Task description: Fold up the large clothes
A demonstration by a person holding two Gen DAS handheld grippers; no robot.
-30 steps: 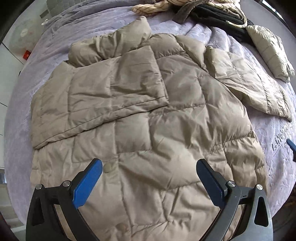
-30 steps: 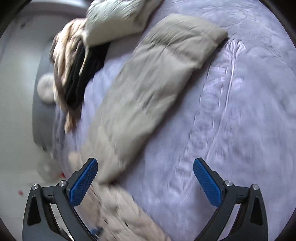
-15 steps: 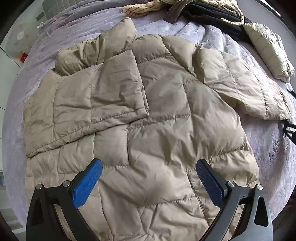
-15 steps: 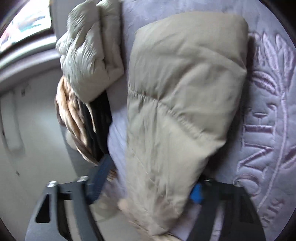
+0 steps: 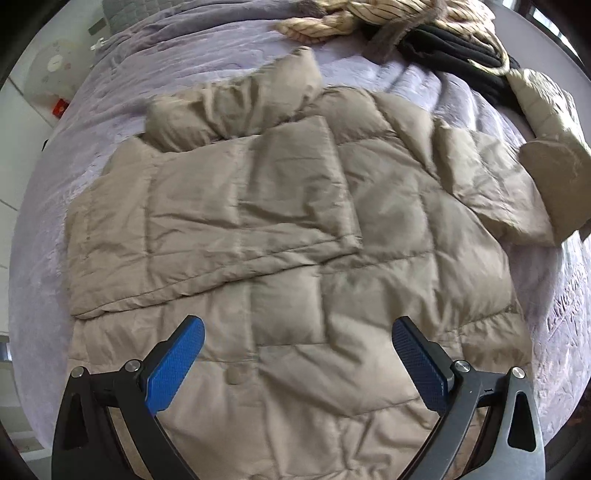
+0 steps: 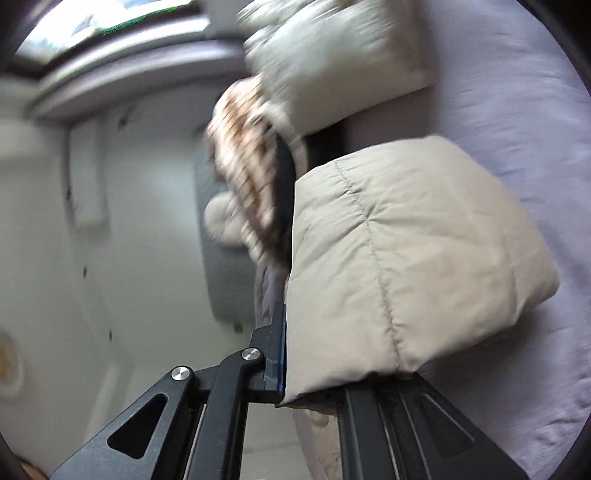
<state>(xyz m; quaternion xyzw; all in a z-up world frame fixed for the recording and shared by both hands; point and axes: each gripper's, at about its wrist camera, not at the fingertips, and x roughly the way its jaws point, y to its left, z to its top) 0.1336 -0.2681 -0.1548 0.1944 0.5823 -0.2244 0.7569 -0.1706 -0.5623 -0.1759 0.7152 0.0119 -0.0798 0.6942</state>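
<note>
My left tongs (image 5: pixel 297 363) are spread wide and grip nothing; both blue pads (image 5: pixel 171 369) hang above the lower body of the tan down jacket (image 5: pixel 295 258) without visible contact. The jacket lies flat on the purple bedspread (image 5: pixel 166 62), filling the area ahead of the left tongs. Ahead and to the left of them, one sleeve (image 5: pixel 229 225) lies folded across the jacket's body. Beyond it lies the collar (image 5: pixel 236 110).

My right tongs (image 6: pixel 332 369) are clamped on the cuff end of the jacket's other sleeve (image 6: pixel 406 258). The left finger (image 6: pixel 279 354) presses flat against the fabric; the right finger is hidden under the fabric. In the left wrist view this raised sleeve (image 5: pixel 554 184) stands far right of the left tongs.

Farthest ahead of the left tongs, a pile of clothes (image 5: pixel 424 29) rests on the bed, with a folded pale jacket (image 5: pixel 546 99) at its right.
</note>
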